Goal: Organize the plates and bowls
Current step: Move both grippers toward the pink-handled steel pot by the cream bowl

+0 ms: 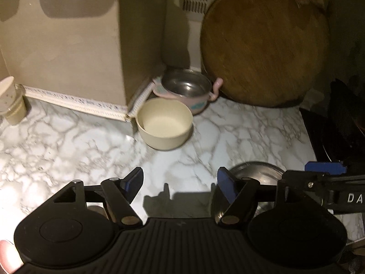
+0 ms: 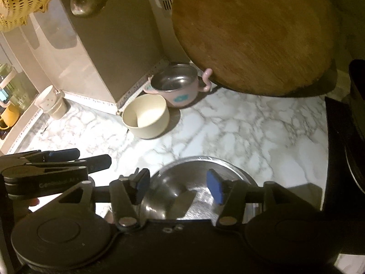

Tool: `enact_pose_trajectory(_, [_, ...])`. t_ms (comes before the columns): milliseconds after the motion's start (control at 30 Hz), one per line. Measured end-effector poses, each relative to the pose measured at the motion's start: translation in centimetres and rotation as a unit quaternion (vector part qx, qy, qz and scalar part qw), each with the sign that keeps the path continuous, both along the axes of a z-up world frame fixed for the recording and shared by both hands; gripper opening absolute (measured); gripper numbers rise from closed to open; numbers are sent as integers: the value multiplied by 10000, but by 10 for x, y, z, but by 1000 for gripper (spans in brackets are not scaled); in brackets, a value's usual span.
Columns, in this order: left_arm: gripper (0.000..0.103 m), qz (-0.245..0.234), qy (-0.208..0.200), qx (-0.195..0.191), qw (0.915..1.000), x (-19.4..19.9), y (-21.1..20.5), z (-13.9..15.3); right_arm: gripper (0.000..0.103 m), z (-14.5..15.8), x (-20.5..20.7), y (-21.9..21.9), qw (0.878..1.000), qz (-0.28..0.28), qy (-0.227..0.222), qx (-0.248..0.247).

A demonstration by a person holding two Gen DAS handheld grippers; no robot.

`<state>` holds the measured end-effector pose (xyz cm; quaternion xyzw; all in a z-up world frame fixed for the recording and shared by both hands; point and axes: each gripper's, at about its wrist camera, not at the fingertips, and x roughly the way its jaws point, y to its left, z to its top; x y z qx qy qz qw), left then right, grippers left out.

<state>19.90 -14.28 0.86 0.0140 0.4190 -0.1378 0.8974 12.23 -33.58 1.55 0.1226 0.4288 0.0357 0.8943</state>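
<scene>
Left gripper [image 1: 180,183]: nearest in the left wrist view, fingers spread wide with nothing between the blue pads — only bare marble shows in the gap.
Right gripper [image 2: 179,186]: fingers well apart and gripping nothing; the steel plate lies below and behind the gap, the pads not pressing on it.
Steel plate [image 2: 200,171]: flat on the countertop at the near edge, right of centre; its near part is hidden by the right gripper's body. In the left wrist view it shows just past the right finger [image 1: 225,186].
Countertop [image 1: 68,137]: white marble pattern; a broad open stretch runs between the plate and the bowls, and more free surface lies to the left.
Right edge: a dark object [image 2: 337,150] borders the marble on the right; what it is cannot be told.
Cream bowl [image 1: 164,122]: upright and empty, mid-distance, close to the corner of the beige wall [image 1: 68,45].
Pink pot [image 1: 186,90]: steel-lined, with side handles, just behind the cream bowl in the far recess — touching or not cannot be told.
Wooden board [image 1: 264,43]: round, standing on edge at the far right, leaning back, right beside the pot's handle.
Paper cups [image 2: 53,102]: far left, by the wall trim, well apart from the bowls.
</scene>
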Motion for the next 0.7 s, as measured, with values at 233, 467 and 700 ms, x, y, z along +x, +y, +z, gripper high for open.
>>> enact_pose_trajectory(233, [77, 66, -230, -22, 9997, 7, 14, 13, 68, 5, 11, 13, 9999, -111, -99, 33])
enact_pose_trajectory(467, [80, 120, -370, -47, 9992, 23, 12, 19, 85, 11, 30, 12, 9995, -174, -258, -96])
enact_pose_trajectory(700, [80, 246, -392, 81, 9989, 63, -7, 15, 86, 1, 76, -15, 9991, -370, -186, 14])
